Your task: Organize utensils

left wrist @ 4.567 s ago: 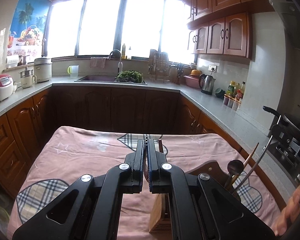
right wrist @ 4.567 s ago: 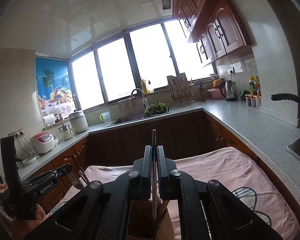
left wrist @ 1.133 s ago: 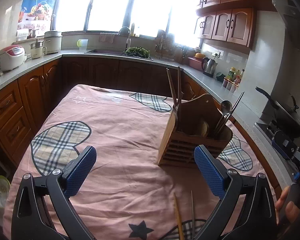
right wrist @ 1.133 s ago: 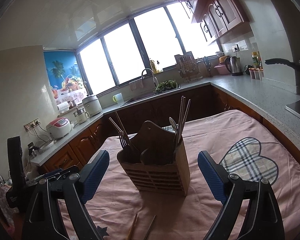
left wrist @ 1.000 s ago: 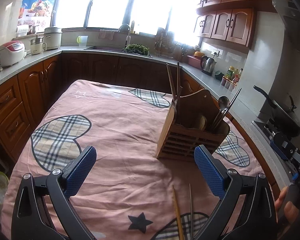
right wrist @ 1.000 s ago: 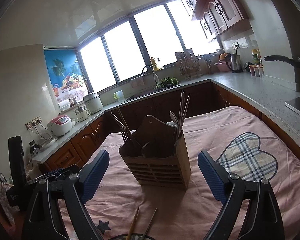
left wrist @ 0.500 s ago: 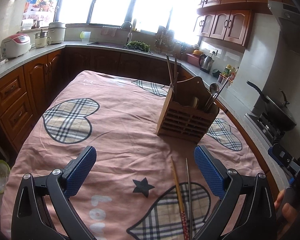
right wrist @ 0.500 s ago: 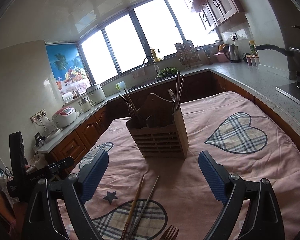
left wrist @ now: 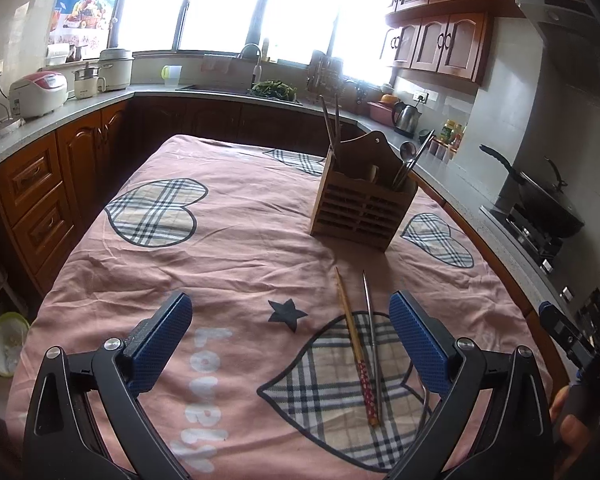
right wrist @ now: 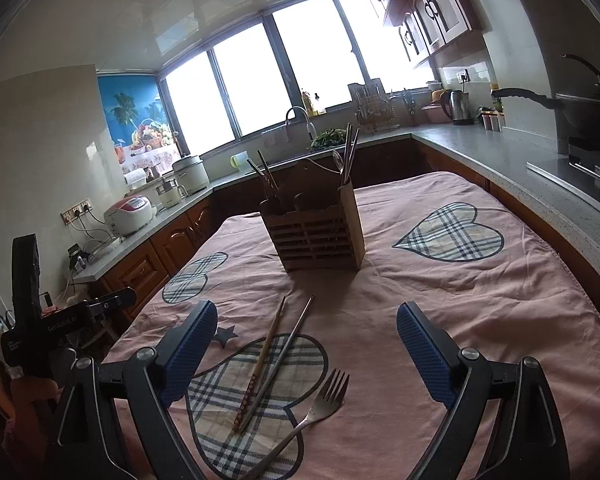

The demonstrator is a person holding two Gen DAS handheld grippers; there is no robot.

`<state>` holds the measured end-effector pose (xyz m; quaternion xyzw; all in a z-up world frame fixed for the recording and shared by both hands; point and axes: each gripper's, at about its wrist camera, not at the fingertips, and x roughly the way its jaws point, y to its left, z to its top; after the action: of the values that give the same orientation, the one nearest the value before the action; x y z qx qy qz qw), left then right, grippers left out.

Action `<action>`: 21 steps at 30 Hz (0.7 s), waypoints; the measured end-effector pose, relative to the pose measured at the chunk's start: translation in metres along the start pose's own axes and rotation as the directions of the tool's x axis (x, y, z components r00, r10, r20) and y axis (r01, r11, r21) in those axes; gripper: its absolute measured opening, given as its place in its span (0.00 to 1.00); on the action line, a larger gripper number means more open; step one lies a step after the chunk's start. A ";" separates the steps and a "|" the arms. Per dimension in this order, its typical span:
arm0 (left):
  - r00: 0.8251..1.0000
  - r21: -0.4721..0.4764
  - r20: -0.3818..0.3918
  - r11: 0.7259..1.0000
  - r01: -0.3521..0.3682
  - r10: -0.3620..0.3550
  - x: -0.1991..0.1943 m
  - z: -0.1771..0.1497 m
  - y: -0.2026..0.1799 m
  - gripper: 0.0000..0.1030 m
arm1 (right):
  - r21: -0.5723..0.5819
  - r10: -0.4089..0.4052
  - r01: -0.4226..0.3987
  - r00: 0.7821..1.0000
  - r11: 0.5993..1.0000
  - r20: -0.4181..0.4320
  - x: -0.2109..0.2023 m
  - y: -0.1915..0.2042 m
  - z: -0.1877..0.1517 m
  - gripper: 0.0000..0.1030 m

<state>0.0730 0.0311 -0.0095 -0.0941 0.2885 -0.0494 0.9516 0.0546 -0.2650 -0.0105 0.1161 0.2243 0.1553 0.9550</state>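
Note:
A slatted wooden utensil holder (left wrist: pixel 360 206) (right wrist: pixel 316 238) stands on the pink tablecloth (left wrist: pixel 228 240) (right wrist: pixel 440 300), with chopsticks, a spoon and other utensils upright in it. Nearer me lie a wooden chopstick (left wrist: pixel 356 346) (right wrist: pixel 262 360) with a red patterned end and a metal chopstick (left wrist: pixel 371 330) (right wrist: pixel 282 356), side by side. A metal fork (right wrist: pixel 312 414) lies beside them in the right wrist view. My left gripper (left wrist: pixel 290 334) is open and empty above the cloth, the chopsticks just inside its right finger. My right gripper (right wrist: pixel 306 340) is open and empty over the chopsticks and fork.
Kitchen counters (left wrist: pixel 80 100) run around the table with rice cookers (left wrist: pixel 38 92), a sink (left wrist: pixel 228 88), a kettle (left wrist: pixel 406 118) and a wok (left wrist: pixel 548 208) on a stove at the right. A hand (left wrist: pixel 576 432) shows at the left view's right edge.
Both grippers, shut 4.6 s ago at the holder, the right on a chopstick, have opened and pulled back toward me. The loose chopsticks and the fork have come into view.

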 end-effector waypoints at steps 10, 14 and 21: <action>0.981 0.098 0.175 0.990 -0.104 0.086 -0.046 -0.022 -0.023 1.00 | -0.112 -0.060 0.078 0.986 0.991 0.153 -0.040 0.022 -0.008 0.93; 0.968 0.103 0.227 0.985 -0.135 0.109 -0.053 -0.028 -0.028 1.00 | -0.154 -0.091 0.140 0.953 0.978 0.288 -0.054 0.030 -0.014 1.00; 0.966 0.108 0.225 0.982 -0.157 0.130 -0.047 -0.045 -0.035 1.00 | -0.172 -0.093 0.136 0.968 0.976 0.232 -0.039 0.030 -0.034 1.00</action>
<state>0.0073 -0.0028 -0.0139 -0.0180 0.1853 0.0122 0.9824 -0.0020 -0.2459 -0.0165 0.0294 0.1067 0.1061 0.9882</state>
